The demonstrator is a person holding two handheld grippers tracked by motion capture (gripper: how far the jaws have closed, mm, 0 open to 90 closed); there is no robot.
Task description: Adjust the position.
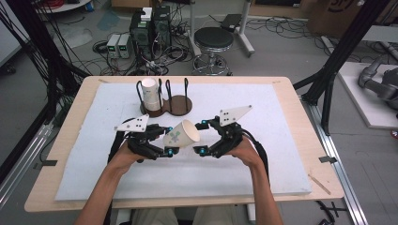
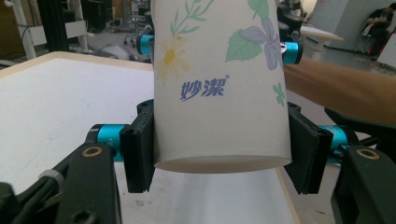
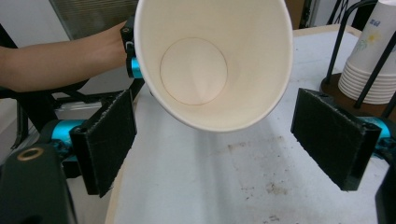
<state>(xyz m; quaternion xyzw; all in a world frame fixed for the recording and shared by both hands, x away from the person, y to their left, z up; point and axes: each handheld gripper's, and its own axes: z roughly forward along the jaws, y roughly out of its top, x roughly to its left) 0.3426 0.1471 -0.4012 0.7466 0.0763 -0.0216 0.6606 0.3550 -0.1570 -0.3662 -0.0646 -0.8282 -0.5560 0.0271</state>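
A wooden counter (image 1: 65, 154) carries a white mat (image 1: 263, 140); a dark cup rack (image 1: 176, 107) stands on the mat's far side.

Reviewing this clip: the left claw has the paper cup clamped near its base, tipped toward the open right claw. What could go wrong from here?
1. The left claw squeezes the thin paper cup near its base; it may dent or slip.
2. The right claw stands wide open at the cup's rim; closing off-centre could crush the rim.
3. A swing toward the cup stack in the holder could topple it.
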